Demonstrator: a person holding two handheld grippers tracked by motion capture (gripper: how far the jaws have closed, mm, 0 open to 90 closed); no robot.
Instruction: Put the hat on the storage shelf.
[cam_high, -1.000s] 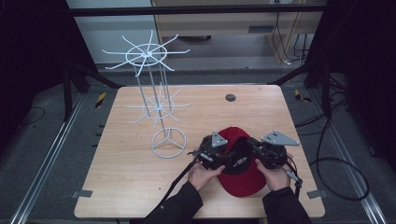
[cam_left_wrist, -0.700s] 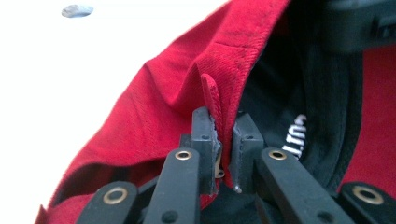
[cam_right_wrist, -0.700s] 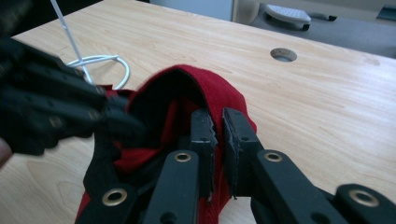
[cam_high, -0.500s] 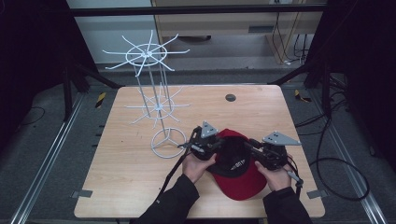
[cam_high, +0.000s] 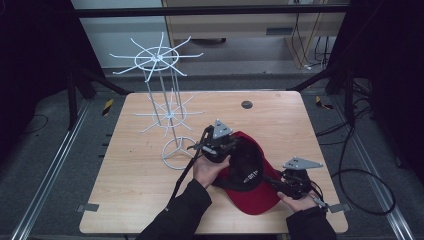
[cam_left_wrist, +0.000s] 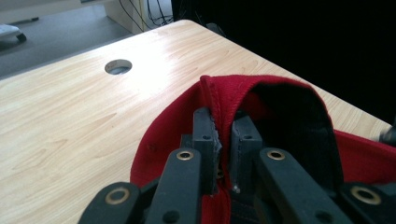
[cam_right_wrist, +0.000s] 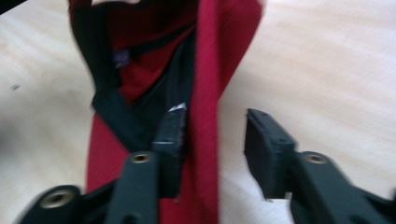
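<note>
on the table: red cotton baseball cap with black lining (cam_high: 252, 182) lies upside down near the front right of the pale wooden table (cam_high: 135, 185), opening facing up, brim toward the person
beside it: white wire hat stand with radiating hooks (cam_high: 167, 117) stands upright to the cap's left, well apart from the brim, its ring base close to the left hand
left gripper (cam_left_wrist: 223, 140): clamped on the cap's back rim, red seam pinched between the two black pads, jaws nearly together; in the high view sits at the cap's far left edge (cam_high: 216, 145)
right gripper (cam_right_wrist: 219, 140): jaws parted, just been opening; red edge band runs between them, touching or almost touching the left pad, clear of the right pad, so no grip now; blurred, so contact cannot be told for sure; in the high view at the cap's near right edge (cam_high: 292, 182)
change: a second ago both grippers sat close together over the crown; now left one has closed on the rim and risen slightly, right one has dropped toward the brim side and let go
meaning: looks like a hand-over of hold, cap carried by the left alone, likely readying a lift toward the stand
cap against tongs: stretched between the two, back rim lifted at the left, front edge resting on the wood by the right
</note>
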